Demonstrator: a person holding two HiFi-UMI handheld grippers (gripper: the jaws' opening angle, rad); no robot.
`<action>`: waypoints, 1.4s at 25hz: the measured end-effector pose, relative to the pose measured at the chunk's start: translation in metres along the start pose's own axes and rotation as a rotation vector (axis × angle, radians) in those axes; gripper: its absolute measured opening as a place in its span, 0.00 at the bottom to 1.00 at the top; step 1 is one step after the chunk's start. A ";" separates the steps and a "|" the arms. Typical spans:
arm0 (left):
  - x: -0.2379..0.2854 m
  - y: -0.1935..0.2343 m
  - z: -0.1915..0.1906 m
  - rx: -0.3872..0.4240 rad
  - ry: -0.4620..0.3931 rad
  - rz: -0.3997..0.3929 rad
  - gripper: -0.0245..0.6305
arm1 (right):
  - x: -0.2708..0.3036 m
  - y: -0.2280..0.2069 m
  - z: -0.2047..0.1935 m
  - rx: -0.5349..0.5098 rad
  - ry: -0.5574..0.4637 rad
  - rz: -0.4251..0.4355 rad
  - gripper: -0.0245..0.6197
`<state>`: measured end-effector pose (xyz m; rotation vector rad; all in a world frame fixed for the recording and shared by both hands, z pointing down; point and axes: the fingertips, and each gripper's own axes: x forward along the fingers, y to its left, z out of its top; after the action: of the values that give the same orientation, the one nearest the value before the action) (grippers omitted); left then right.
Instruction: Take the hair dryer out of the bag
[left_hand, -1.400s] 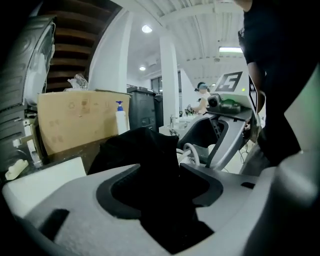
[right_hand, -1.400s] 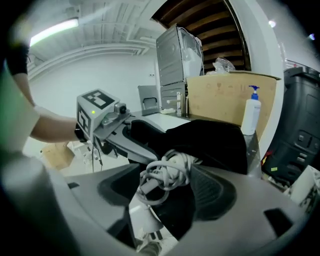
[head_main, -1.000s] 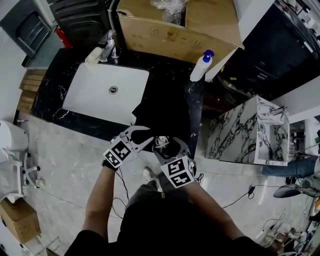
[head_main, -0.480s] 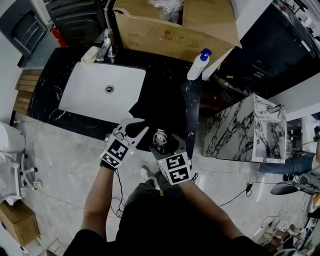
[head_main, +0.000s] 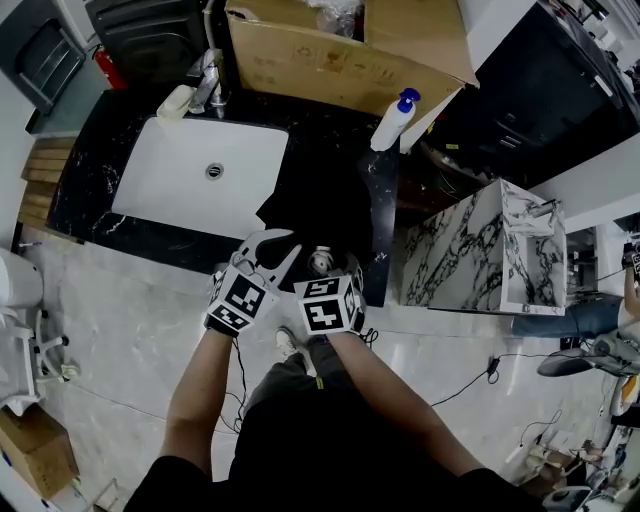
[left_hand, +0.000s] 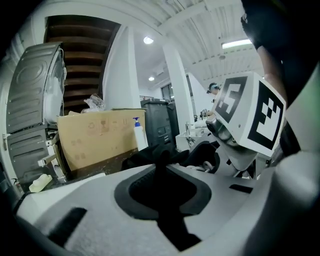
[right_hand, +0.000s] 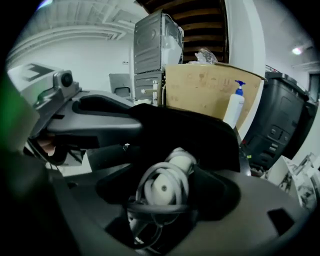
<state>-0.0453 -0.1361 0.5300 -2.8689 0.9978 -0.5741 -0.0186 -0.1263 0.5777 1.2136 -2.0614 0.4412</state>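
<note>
Left of centre, at the desk's (head_main: 385, 200) front edge, my left fingers (left_hand: 100, 215) have just been closing and pinch the bag's (head_main: 320, 200) rim to steady it. Beside them, my right fingers (right_hand: 260, 215) have just been opening wide around the hair dryer (right_hand: 165, 187), still inside the bag, not yet squeezing it.

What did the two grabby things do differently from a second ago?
The right gripper slid closer to the left gripper, and its jaws have just been opening wide around the hair dryer. The left gripper's jaws have just been closing and now pinch the black bag. The sink and spray bottle stayed put.
</note>
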 end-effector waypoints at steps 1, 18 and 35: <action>0.000 -0.001 -0.002 -0.003 0.002 -0.011 0.12 | -0.001 -0.001 -0.003 -0.007 0.010 -0.005 0.56; 0.004 -0.038 -0.031 0.039 0.112 -0.169 0.11 | 0.007 -0.015 -0.028 0.110 -0.014 0.049 0.51; 0.022 -0.034 -0.044 0.057 0.119 -0.013 0.11 | 0.002 -0.024 -0.029 0.156 -0.045 0.090 0.45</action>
<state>-0.0259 -0.1194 0.5837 -2.8222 0.9621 -0.7695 0.0129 -0.1228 0.5981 1.2336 -2.1599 0.6327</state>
